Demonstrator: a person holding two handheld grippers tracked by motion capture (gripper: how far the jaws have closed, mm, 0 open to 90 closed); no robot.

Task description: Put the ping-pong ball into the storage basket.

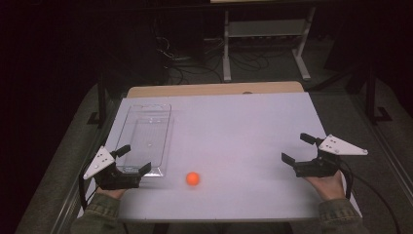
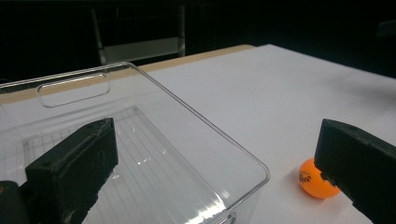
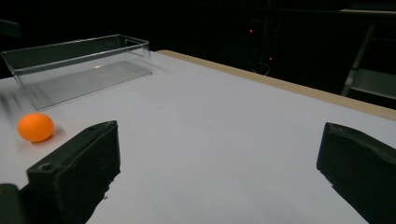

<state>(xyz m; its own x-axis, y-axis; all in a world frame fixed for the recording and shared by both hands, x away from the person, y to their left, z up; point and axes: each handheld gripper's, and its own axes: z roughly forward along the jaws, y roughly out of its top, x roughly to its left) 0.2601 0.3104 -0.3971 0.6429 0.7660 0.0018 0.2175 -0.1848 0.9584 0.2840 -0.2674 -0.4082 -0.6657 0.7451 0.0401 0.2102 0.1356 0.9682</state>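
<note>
Table [image 1: 234, 122] with a white top held two things: a clear plastic bin [image 1: 144, 137] on the left half, long side running away from the person, and an orange ball [image 1: 193, 178] lying on the bare surface just beside the bin's near right corner, apart from it. The left gripper [image 1: 134, 158] sat at the near left edge with its jaws spread wide and nothing between them; one jaw lay over the bin's near end, the other outside its near right corner. In the left gripper view the bin [image 2: 154, 154] showed a handle slot in its far wall and a ribbed floor, and the ball [image 2: 316, 178] sat partly behind the right-hand jaw, with dark print on its side. The right gripper [image 1: 298, 147] rested near the right edge, well apart from the ball, jaws likewise released and empty. From the right gripper view the ball [image 3: 35, 127] lay far to the left, in front of the bin [image 3: 79, 65]. Beyond the table stood a pale metal frame [image 1: 265, 39] among floor cables [image 1: 195, 68].
</note>
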